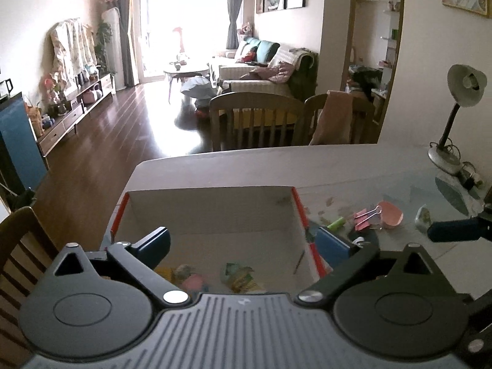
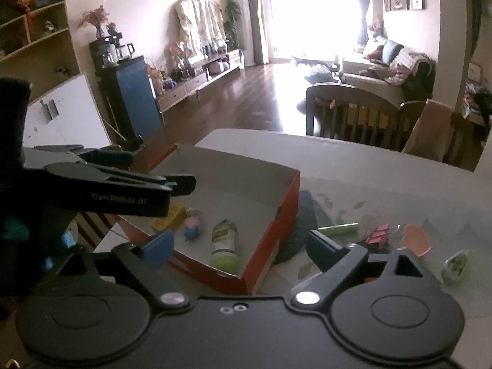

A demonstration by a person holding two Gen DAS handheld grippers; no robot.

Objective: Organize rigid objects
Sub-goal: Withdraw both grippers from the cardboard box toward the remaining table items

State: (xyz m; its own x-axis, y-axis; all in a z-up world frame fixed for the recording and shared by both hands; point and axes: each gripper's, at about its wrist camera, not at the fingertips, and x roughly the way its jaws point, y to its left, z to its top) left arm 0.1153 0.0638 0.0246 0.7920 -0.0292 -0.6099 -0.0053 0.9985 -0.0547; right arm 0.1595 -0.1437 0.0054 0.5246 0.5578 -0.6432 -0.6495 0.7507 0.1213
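A cardboard box (image 1: pixel 209 212) with red outer walls (image 2: pixel 289 190) and a white inside stands on the table. In it lie a yellow object (image 2: pixel 170 216), a pink pig figure (image 2: pixel 192 226) and a green-and-white bottle (image 2: pixel 224 243). My left gripper (image 1: pixel 244 244) hangs open over the box's near part with nothing between its fingers. My right gripper (image 2: pixel 240 247) is open above the box's near right corner, also empty. On the table right of the box lie a green marker (image 2: pixel 338 229), a pink binder clip (image 2: pixel 379 235), a pink heart-shaped piece (image 2: pixel 416 240) and a small oval object (image 2: pixel 456 266).
A dark flat item (image 2: pixel 304 215) lies against the box's right wall. A desk lamp (image 1: pixel 461 92) with its cables stands at the table's far right. Two wooden chairs (image 1: pixel 255 117) are behind the table's far edge, and another chair (image 1: pixel 18 246) is at the left.
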